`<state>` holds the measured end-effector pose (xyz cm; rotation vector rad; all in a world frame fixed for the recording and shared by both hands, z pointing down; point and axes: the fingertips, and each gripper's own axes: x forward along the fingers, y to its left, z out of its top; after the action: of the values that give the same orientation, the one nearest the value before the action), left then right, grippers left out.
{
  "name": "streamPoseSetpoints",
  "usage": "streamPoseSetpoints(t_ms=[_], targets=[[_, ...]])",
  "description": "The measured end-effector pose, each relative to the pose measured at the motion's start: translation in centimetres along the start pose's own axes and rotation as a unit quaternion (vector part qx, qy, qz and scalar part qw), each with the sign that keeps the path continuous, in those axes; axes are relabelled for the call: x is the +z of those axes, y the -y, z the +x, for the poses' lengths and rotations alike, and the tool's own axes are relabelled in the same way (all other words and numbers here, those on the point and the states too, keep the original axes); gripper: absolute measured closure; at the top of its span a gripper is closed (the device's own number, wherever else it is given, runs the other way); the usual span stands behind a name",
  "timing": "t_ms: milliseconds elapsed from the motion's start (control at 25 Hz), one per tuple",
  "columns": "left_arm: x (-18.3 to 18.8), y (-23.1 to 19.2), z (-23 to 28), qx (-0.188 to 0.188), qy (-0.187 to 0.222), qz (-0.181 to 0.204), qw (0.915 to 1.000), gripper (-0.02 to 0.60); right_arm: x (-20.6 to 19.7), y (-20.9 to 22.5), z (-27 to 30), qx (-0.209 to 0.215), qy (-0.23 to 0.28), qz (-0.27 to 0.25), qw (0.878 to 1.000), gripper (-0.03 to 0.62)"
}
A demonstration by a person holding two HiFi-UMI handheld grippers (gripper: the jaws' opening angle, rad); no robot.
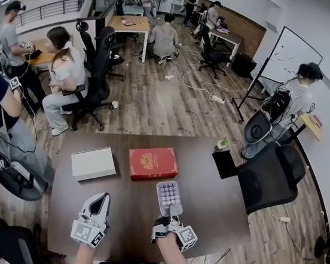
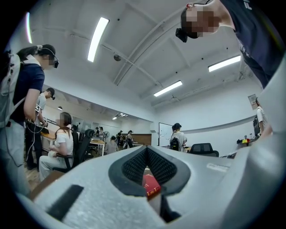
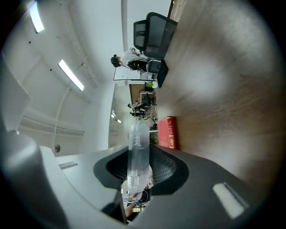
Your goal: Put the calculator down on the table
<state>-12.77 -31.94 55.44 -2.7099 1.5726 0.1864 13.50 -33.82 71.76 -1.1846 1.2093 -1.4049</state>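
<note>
The calculator [image 1: 168, 193] is pale with rows of round keys. It lies level, keys up, low over the brown table [image 1: 216, 201], just in front of the red book [image 1: 152, 162]. My right gripper [image 1: 170, 212] is shut on its near end. In the right gripper view the calculator [image 3: 137, 134] shows edge-on between the pads [image 3: 163, 167] of the right gripper [image 3: 138, 150], parallel to the table [image 3: 223, 89]. Whether it touches the table I cannot tell. My left gripper [image 1: 103, 201] hovers over the table's near left, shut and holding nothing. The left gripper [image 2: 146, 150] points level, with the red book [image 2: 151, 185] showing past it.
A white box [image 1: 93, 162] lies left of the red book. A small green thing [image 1: 222, 143] stands at the table's far right corner. A black office chair [image 1: 271, 172] is by the right edge. Seated people [image 1: 63, 79] and chairs fill the left.
</note>
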Motion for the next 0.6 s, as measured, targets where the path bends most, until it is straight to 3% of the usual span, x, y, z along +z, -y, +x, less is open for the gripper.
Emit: streamPoseSetpoints(t_ms=[440, 600], targets=[[-0.3, -1.1, 0.3, 0.005, -0.001, -0.01, 0.9999, 0.586, -0.6, 12.2, 2.8, -0.124, 0.021, -0.038, 0.991, 0.479], [-0.4, -1.4, 0.2, 0.01, -0.003, -0.012, 0.9999, 0.586, 0.1, 14.8, 3.6, -0.145, 0.021, -0.053, 0.988, 0.477]])
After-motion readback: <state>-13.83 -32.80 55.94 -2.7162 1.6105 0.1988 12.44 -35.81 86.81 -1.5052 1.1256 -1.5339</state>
